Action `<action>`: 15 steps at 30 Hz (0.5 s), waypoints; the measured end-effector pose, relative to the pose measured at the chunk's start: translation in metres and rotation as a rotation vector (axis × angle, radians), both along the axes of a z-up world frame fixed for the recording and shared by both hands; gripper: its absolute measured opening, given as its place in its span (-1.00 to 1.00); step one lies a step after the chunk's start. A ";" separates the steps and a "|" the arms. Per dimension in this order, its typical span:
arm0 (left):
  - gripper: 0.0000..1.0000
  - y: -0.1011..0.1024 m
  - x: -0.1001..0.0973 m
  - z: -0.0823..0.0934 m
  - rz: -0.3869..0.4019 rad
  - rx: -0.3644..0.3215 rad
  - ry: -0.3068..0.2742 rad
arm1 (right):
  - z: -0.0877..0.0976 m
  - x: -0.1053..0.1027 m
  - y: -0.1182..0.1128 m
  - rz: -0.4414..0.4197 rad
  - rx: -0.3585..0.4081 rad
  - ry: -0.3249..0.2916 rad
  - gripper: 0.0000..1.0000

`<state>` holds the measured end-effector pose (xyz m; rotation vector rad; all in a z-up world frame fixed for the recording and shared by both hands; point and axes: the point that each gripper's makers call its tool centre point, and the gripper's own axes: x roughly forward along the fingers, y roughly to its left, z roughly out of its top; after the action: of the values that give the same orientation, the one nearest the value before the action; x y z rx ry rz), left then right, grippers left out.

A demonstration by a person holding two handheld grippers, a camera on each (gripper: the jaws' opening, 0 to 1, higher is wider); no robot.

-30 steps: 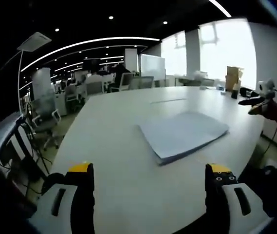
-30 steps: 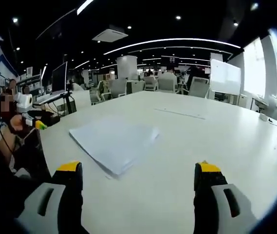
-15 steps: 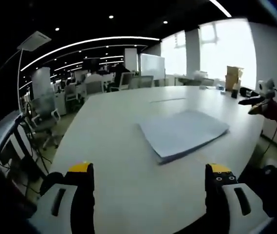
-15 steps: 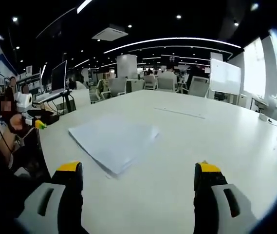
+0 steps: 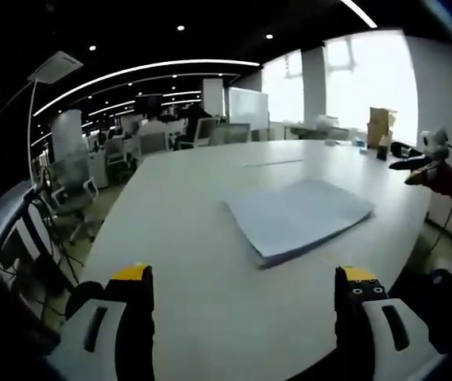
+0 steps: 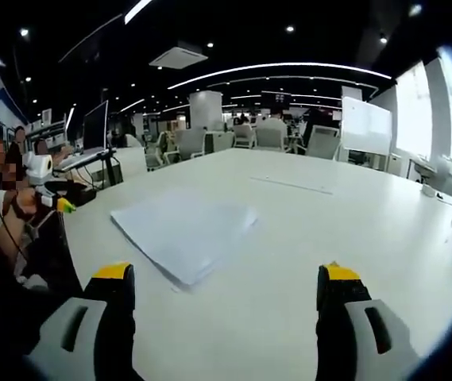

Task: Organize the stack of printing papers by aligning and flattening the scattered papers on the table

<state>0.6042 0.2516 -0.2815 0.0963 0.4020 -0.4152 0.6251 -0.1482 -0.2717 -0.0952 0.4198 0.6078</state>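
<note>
While both claws gape empty, the paper stack lies well ahead.

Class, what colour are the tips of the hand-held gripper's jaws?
Yellow, on dark jaws; clearest in the right gripper view, on the right hand-held gripper.

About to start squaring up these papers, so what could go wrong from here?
The paper stack is slightly fanned; pushing one edge with the open left gripper could probably spread the sheets further. In the right gripper view the stack lies near the table edge, so a push from the right gripper might slide sheets off.
</note>
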 end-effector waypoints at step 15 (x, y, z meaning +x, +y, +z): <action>0.94 -0.004 -0.001 0.002 -0.013 -0.015 -0.011 | -0.001 0.002 -0.004 -0.019 0.009 -0.001 0.80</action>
<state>0.6030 0.2477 -0.2792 0.0868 0.3880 -0.4302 0.6266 -0.1520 -0.2726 -0.0830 0.4169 0.5906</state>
